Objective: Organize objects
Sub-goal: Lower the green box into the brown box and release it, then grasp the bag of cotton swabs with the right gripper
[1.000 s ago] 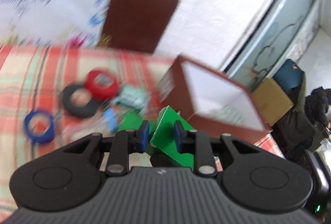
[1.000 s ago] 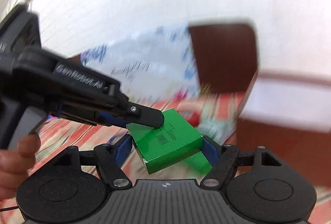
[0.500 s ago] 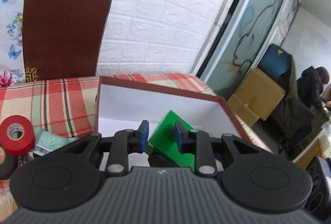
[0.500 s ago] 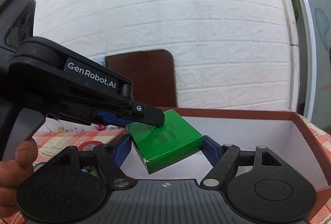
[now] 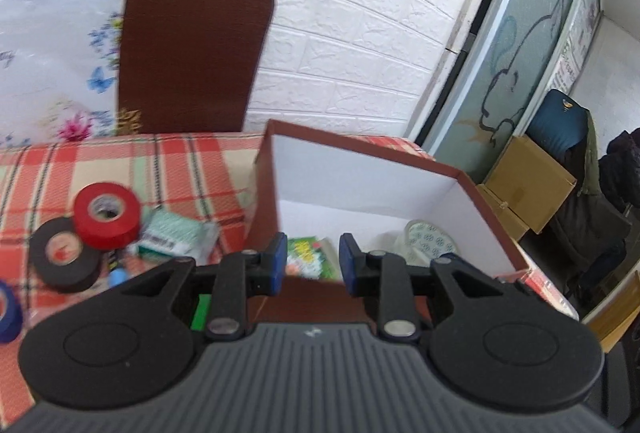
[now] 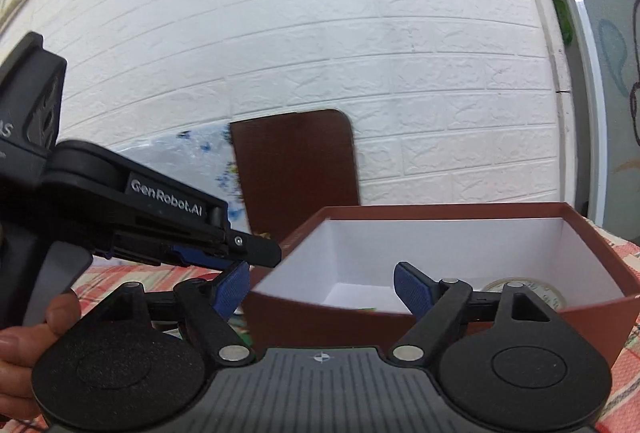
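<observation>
Both grippers, left (image 5: 311,259) and right (image 6: 321,289), standing open, gripping nothing; box (image 5: 362,175) already holding items; tapes (image 5: 107,215) still waiting outside.

left gripper (image 5: 312,259) parted empty, right gripper (image 6: 322,289) just widened, empty

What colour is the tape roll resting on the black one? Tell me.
Red tape roll, clearest in left wrist view.

Colours, desk scene
Box (image 5: 264,201) maroon outside, white inside; cloth (image 5: 192,161) red-cream plaid; tape rolls red (image 5: 107,215), black (image 5: 64,259), blue (image 5: 8,311).
</observation>
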A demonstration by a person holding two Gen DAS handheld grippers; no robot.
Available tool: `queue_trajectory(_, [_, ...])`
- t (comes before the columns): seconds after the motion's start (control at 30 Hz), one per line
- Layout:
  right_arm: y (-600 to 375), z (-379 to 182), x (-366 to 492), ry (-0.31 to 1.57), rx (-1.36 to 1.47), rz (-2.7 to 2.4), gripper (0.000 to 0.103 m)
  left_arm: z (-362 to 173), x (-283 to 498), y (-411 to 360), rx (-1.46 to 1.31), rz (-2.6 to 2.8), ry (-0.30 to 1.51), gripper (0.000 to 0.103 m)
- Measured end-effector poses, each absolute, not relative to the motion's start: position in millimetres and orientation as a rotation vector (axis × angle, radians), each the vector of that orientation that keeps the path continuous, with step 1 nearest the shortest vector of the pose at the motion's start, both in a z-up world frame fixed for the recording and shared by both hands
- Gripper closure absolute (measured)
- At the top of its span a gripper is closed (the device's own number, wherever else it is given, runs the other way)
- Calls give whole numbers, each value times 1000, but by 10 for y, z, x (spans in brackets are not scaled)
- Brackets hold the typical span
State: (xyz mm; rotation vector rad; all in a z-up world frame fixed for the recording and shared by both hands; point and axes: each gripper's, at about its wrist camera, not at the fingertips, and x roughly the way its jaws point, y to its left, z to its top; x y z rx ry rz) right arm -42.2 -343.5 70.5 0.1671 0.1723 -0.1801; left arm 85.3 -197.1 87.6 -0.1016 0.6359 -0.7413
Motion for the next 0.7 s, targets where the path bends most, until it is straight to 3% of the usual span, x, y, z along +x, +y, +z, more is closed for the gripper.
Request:
queue_trajectory(0.57, [-2318, 153, -107, 496, 70, 94, 24, 145, 765, -363, -248, -396, 804, 73])
queue_trajectory(0.67, [-2225, 107, 119, 529, 42, 114, 25, 163, 857, -257, -291, -392, 800, 70])
queue_trajectory(0.7, [-2205, 101, 182, 534, 35, 116, 25, 187, 906, -252, -298, -394, 797, 65])
